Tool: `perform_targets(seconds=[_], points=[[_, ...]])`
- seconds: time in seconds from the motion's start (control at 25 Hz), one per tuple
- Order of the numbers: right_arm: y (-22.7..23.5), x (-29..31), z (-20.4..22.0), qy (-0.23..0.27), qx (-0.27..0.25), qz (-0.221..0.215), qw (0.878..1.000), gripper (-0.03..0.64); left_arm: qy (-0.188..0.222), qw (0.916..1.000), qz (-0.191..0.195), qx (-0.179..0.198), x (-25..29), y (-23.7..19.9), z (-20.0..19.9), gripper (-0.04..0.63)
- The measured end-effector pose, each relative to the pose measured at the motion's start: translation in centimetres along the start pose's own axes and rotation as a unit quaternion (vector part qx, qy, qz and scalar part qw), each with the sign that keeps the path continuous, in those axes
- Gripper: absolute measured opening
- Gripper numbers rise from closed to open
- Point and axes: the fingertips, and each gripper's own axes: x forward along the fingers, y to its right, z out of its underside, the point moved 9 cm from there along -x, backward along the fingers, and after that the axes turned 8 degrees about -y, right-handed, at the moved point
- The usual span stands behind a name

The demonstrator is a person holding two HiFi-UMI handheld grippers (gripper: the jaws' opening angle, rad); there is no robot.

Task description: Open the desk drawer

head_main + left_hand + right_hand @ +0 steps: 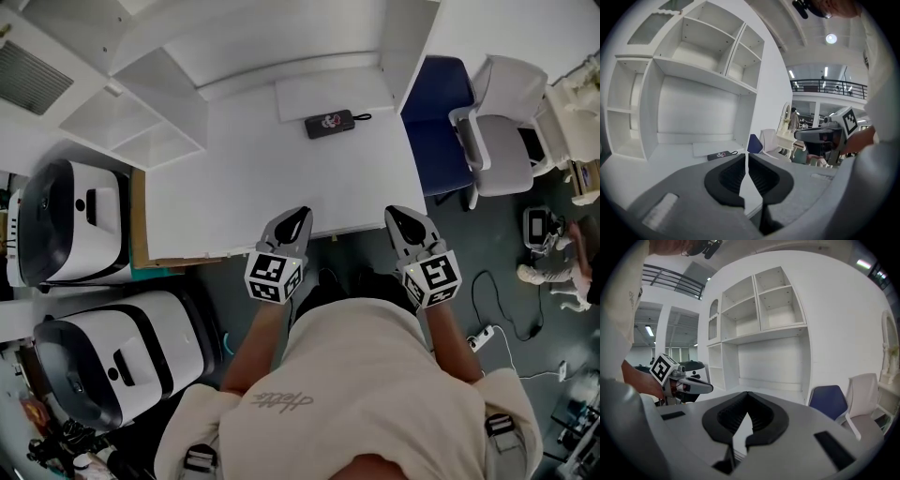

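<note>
On the white desk (281, 178) under open shelves (141, 122), one black device (329, 123).

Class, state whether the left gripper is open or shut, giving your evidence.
Shut: the left gripper shows its jaws meeting at the tips, holding nothing.

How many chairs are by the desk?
2. A dark blue padded chair stands beside the right side of the white desk. A pale grey chair is just right of the blue one. Others may be out of frame.
</note>
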Motion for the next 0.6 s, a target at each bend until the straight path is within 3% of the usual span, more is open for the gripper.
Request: perform_targets(seconds=[0.28, 0.44, 0.6], points=[[0.5, -0.3, 0.1, 0.002, -0.009, -0.02, 1.0, 0.003, -0.002, 0.9999, -0.01, -0.007, -0.6, 0.9, -0.2, 0.021], [1.7, -0.7, -0.1, 0.005, -0.018, -0.029, 0.999, 0.003, -0.01, 0.9997, -0.019, -0.013, -0.5, 1.8, -0.2, 0.106], [3.3, -1.0, 0.6, -0.004, -0.012, -0.031, 0.999, 0.002, -0.025, 0.9992, -0.024, -0.021, 0.3, 2.7, 0.5, 0.106]])
